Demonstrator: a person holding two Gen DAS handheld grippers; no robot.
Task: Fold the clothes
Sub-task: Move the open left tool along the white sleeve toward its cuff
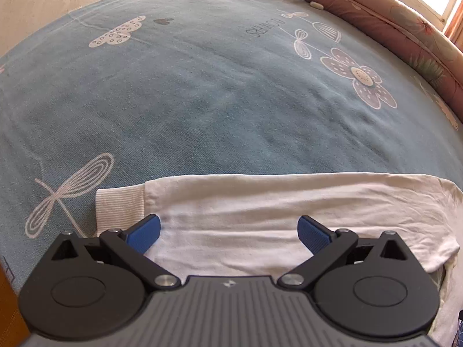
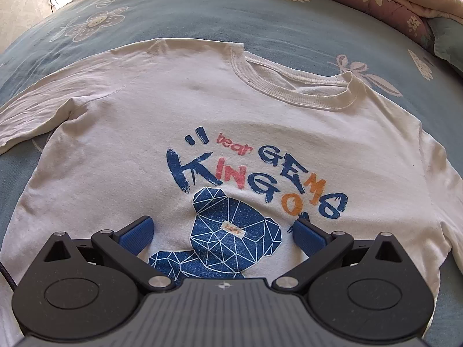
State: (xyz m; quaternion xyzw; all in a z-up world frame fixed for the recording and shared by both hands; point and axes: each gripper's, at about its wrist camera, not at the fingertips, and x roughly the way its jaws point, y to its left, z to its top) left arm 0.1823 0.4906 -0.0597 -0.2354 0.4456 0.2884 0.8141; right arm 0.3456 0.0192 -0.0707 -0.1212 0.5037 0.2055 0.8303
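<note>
Hovering: left gripper (image 1: 228, 232) hung spread wide over the sleeve (image 1: 260, 202), lower frame.
Right gripper (image 2: 222, 235): apart, empty, above the shirt (image 2: 173, 110) print.
Tip: pinching the cuff (image 1: 120, 206) looked best.

Both are just hanging wide open. Left black two-finger gripper with blue ribbed pads (image 1: 229, 232) has its fingers spread far apart, gripping nothing. Right black gripper with the same blue pads (image 2: 222, 232) matches: fully splayed, empty.
</note>
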